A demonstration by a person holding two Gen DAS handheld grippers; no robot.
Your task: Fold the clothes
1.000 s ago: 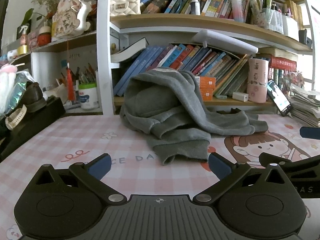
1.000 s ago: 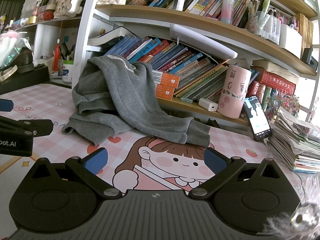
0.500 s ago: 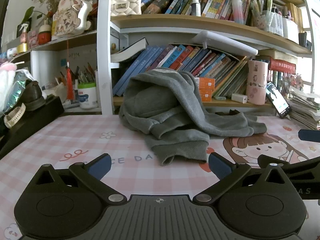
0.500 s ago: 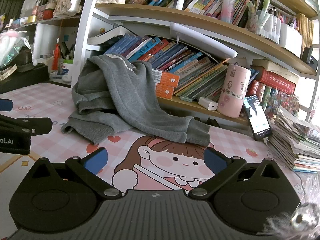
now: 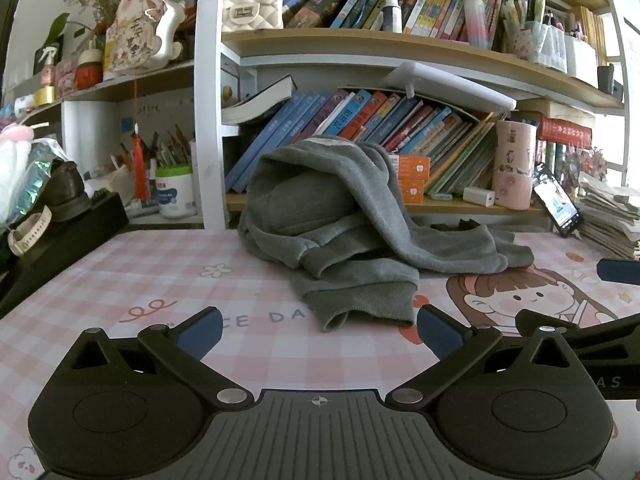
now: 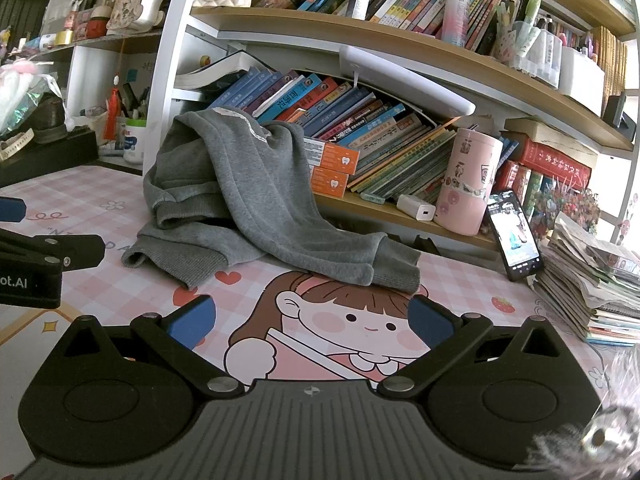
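Observation:
A grey sweatshirt (image 5: 352,220) lies crumpled in a heap on the pink checked desk mat (image 5: 160,280), leaning against the books at the back. One ribbed cuff (image 5: 360,300) points toward me. It also shows in the right wrist view (image 6: 256,200), with a sleeve cuff (image 6: 396,268) lying to the right. My left gripper (image 5: 318,330) is open and empty just short of the near cuff. My right gripper (image 6: 310,320) is open and empty above the mat's cartoon girl, short of the sleeve.
A bookshelf (image 5: 400,52) full of books stands behind the desk. A pink cup (image 6: 466,184), a phone (image 6: 514,236) and a stack of papers (image 6: 592,288) are at the right. A black box (image 5: 60,240) with clutter is at the left.
Both grippers have crept very slightly; the view of the sweatshirt is nearly the same. The sweatshirt has not moved and both grippers stay open.

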